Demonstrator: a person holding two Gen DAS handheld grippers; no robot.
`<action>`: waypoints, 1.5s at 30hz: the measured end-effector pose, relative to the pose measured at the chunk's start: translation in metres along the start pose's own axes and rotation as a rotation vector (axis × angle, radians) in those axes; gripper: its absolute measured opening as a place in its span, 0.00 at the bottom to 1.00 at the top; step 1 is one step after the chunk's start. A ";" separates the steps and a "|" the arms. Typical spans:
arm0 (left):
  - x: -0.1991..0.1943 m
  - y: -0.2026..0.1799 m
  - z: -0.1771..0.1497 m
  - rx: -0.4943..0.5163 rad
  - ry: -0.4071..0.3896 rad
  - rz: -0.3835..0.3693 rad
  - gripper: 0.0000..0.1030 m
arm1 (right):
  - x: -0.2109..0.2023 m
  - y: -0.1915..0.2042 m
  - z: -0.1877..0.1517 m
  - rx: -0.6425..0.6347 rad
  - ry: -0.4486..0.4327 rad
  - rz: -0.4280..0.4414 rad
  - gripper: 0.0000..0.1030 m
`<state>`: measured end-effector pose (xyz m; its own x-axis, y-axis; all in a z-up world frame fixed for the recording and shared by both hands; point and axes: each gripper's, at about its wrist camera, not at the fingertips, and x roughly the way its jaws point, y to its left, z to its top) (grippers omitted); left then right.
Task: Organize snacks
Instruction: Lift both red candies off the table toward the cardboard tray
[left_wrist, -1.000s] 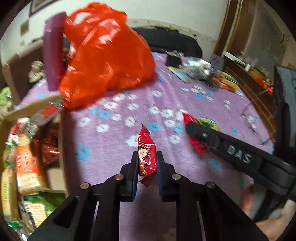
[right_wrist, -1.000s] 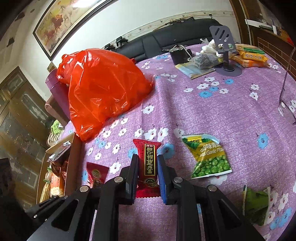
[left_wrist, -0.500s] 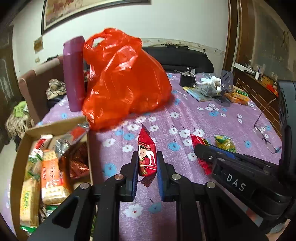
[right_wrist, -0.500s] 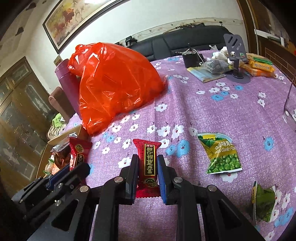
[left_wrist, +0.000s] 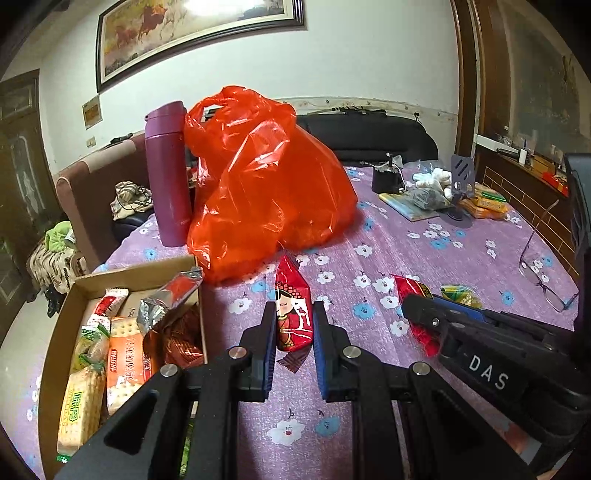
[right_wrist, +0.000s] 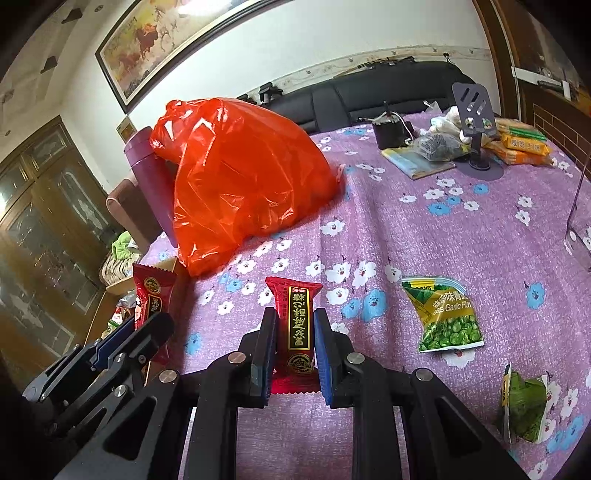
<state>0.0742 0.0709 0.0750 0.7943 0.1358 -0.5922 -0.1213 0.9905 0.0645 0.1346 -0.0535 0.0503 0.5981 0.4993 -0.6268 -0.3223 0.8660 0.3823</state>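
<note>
Red snack packet with a cartoon face (left_wrist: 291, 317) clamped between left gripper (left_wrist: 294, 325) fingers, above the tabletop (left_wrist: 461, 254) by the open cardboard box of biscuits (left_wrist: 59, 332), shown only in left view. Right gripper (right_wrist: 294, 332) fingers pinch red-and-gold candy packet (right_wrist: 294, 317); only right view shows green "Garlic Flavor" pea bag (right_wrist: 443, 317).

A table under a purple floral cloth (right_wrist: 424, 236) carries an orange bag (right_wrist: 243, 177), a purple flask (left_wrist: 168, 173), a cardboard box (left_wrist: 122, 275) (snack-filled) and green pea packets (right_wrist: 443, 314).
</note>
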 end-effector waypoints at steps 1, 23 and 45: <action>-0.001 0.000 0.000 0.001 -0.006 0.004 0.16 | -0.001 0.001 0.000 -0.005 -0.005 0.002 0.21; -0.015 0.002 0.003 0.012 -0.087 0.059 0.16 | -0.013 0.014 -0.002 -0.051 -0.059 0.015 0.21; -0.022 0.008 0.005 0.004 -0.126 0.108 0.17 | -0.015 0.019 -0.003 -0.077 -0.066 0.021 0.21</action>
<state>0.0584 0.0764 0.0925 0.8451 0.2427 -0.4764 -0.2076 0.9701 0.1259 0.1178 -0.0444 0.0647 0.6368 0.5163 -0.5726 -0.3887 0.8564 0.3399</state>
